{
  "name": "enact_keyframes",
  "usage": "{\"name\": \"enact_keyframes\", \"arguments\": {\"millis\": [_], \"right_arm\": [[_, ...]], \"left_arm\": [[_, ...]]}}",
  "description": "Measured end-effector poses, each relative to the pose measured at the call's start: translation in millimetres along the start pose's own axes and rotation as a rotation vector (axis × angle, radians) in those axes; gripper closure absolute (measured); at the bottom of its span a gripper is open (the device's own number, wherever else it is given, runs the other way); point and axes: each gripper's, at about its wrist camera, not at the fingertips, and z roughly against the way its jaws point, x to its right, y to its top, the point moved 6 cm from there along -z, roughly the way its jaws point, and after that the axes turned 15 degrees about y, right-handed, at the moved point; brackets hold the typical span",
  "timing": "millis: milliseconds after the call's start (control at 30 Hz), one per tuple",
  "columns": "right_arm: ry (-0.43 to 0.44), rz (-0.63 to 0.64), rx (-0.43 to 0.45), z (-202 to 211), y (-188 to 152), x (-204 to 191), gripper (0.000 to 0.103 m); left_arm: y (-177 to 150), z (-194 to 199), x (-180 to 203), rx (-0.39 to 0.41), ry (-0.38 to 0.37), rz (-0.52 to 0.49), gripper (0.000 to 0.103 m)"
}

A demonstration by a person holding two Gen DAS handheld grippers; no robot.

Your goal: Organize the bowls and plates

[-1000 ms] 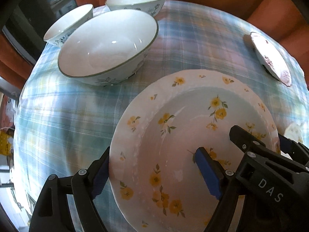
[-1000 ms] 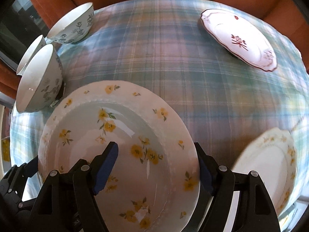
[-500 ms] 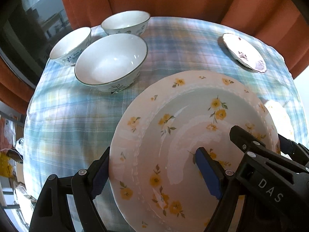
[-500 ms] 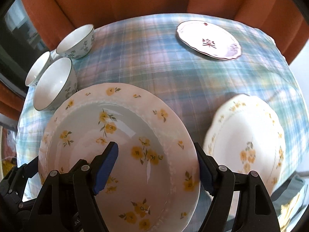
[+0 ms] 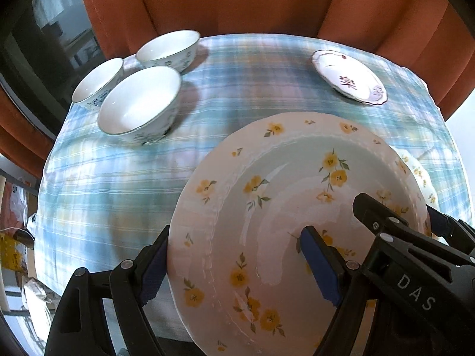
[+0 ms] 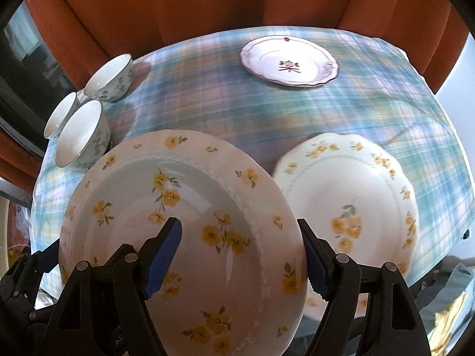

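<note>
**One plate in two grips, above a crowded table**

Rust-orange curtains [image 6: 207, 9] hang behind a round table under a blue plaid cloth [image 6: 193, 98]. At the far left three bowls [image 5: 139, 109] stand bunched together, rims nearly touching. Nearer me, in the middle, is the yellow-flowered plate [image 6: 178, 222], lifted clear of the cloth and tilted. My left gripper [image 5: 234, 262] pinches its left rim, one finger under the edge and one on the face; my right gripper [image 6: 237, 255] does the same on the right rim, so both are clamped narrow on this one plate. To the right, on the cloth just beside it, lies a scalloped plate [image 6: 356, 201] with matching yellow flowers, and far right sits a plate with a maroon motif [image 6: 289, 62].

I judge the next move is setting my plate onto the scalloped one. The risks: glazed china is slick, and each grip bites only the rim, so uneven pull between my hands could twist it loose. Lowering it tilted could chip an edge against the scalloped rim. That plate also lies near the table's edge; a sideways nudge might push it off.
</note>
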Motion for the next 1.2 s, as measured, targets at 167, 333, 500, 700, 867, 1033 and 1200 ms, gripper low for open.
{"name": "enact_keyframes", "arguments": {"millis": [167, 333, 500, 700, 867, 1033, 1200], "right_arm": [[-0.001, 0.018, 0.002, 15, 7, 28, 0.024], [-0.002, 0.022, 0.002, 25, 11, 55, 0.024], [-0.002, 0.027, 0.004, 35, 18, 81, 0.024], [-0.002, 0.044, 0.011, 44, 24, 112, 0.024], [-0.007, 0.062, 0.015, 52, 30, 140, 0.024], [-0.015, 0.074, 0.010, 55, 34, 167, 0.024], [-0.027, 0.076, -0.012, 53, 33, 189, 0.024]], "left_arm": [[1, 10, 28, 0.001, -0.002, 0.011, 0.019], [2, 17, 56, 0.001, -0.004, 0.014, 0.019], [4, 23, 82, 0.004, -0.003, 0.025, 0.019], [7, 30, 114, 0.012, -0.006, 0.042, 0.019], [8, 34, 141, 0.015, -0.015, 0.063, 0.019], [6, 33, 166, 0.002, -0.028, 0.073, 0.019], [2, 26, 187, -0.021, -0.034, 0.076, 0.019]]}}
